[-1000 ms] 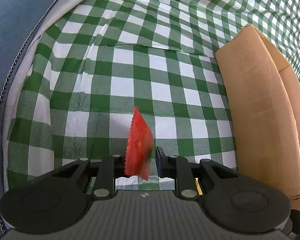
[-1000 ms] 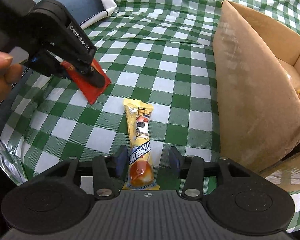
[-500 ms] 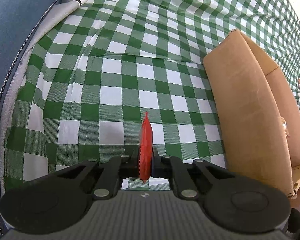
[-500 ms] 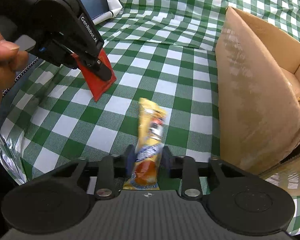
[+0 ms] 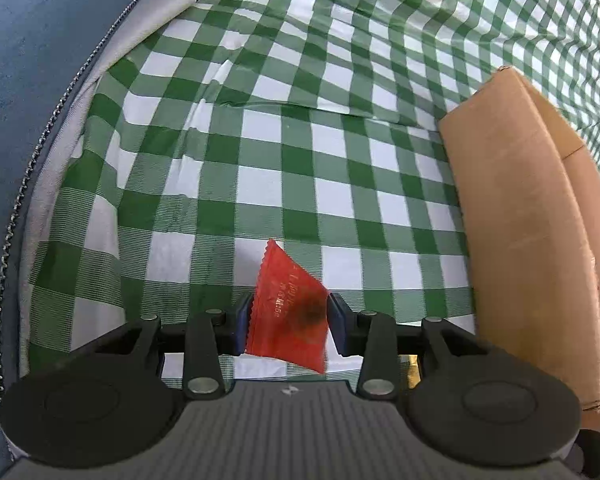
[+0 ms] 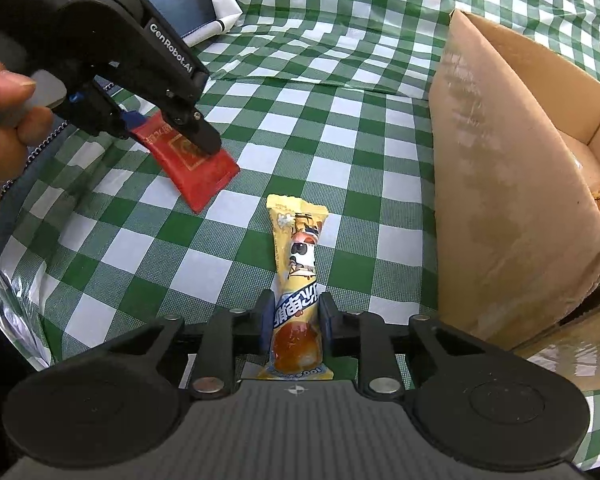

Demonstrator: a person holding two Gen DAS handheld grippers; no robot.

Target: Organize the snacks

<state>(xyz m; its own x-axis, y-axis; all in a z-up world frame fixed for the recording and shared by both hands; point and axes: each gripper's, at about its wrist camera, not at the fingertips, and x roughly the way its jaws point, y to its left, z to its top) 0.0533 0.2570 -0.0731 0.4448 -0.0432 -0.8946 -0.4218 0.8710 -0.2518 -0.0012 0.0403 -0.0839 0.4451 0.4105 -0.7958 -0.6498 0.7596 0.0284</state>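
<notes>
1. The left gripper [image 5: 290,322] (seen from the right wrist at ten o'clock, tilted down toward the cloth) clamps a flat red foil snack packet [image 5: 286,316], its free end hanging over the green-and-white checked tablecloth [image 5: 260,184].
2. A bare hand [image 6: 0,120] grasps that gripper's handle at nine o'clock.
3. The right gripper [image 6: 294,322] pinches a long yellow snack-bar wrapper [image 6: 298,276] near its lower end; the wrapper points toward twelve o'clock.
4. An open brown cardboard box [image 6: 500,184] stands at three o'clock, some packets inside.
</notes>
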